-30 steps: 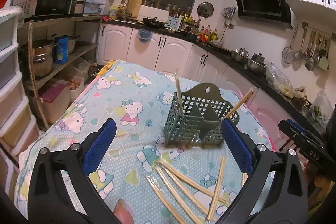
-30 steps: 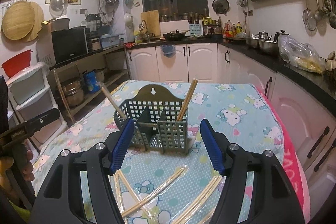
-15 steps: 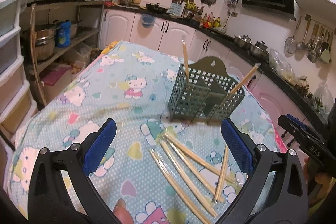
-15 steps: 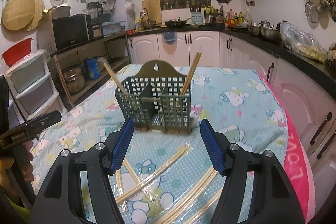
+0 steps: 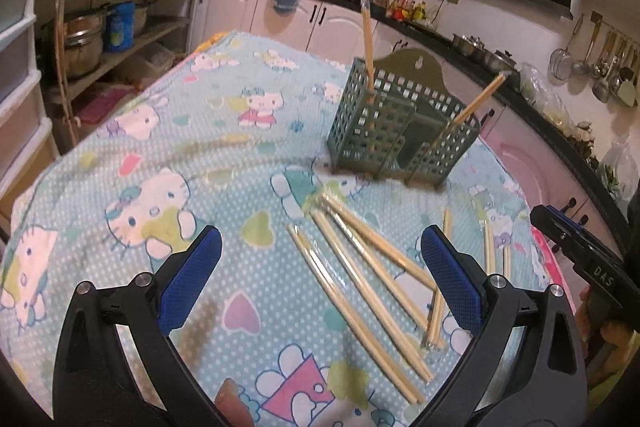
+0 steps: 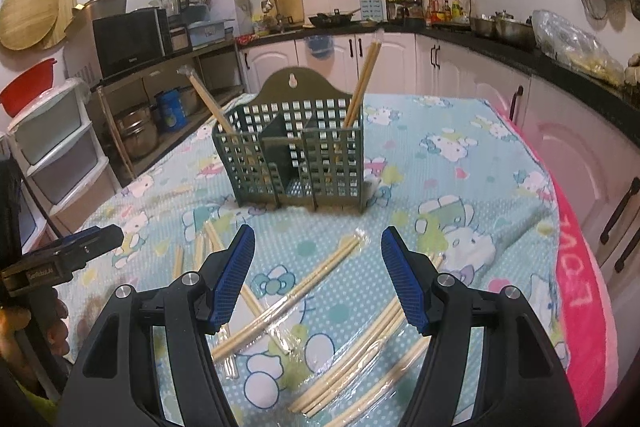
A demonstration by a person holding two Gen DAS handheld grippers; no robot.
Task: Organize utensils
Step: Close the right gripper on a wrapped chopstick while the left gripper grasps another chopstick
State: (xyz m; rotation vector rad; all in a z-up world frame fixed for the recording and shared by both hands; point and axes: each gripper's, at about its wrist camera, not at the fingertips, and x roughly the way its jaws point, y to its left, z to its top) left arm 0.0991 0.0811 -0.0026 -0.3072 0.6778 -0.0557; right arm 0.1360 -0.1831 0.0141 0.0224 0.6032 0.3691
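Chopsticks (image 5: 362,269) lie loose on the worktop (image 5: 168,131), near both grippers, with many more wrapped pairs (image 6: 292,301) showing in the right wrist view. Behind them, farther away, stands the green holder (image 6: 292,163). One wrapped pair (image 6: 362,85) already leans in its right box, and another pair (image 6: 206,101) leans in its left box. The middle box looks empty.

The left gripper (image 5: 320,281) hangs over the loose sticks with its fingers (image 5: 192,277) spread wide, holding nothing. The right gripper (image 6: 318,277) is the same, wide and empty, right above a slanted pair.

What could go wrong? The sticks are thin, round and smooth, and some sit in shiny clear wrap, so I think they could slip or roll away when the fingers close. Some sticks cross over each other, so grabbing one may drag or flick its neighbour. The cloth is soft and a bit bumpy, so fingers pushed down too hard may catch it and pull it. The holder is light plastic with a grid of square holes. A stick tip poked in crooked may jam in a hole or tip the holder over.

The finger pads are blue and bumpy, which should help them grip. The cloth is light blue with dots and cartoon cats.
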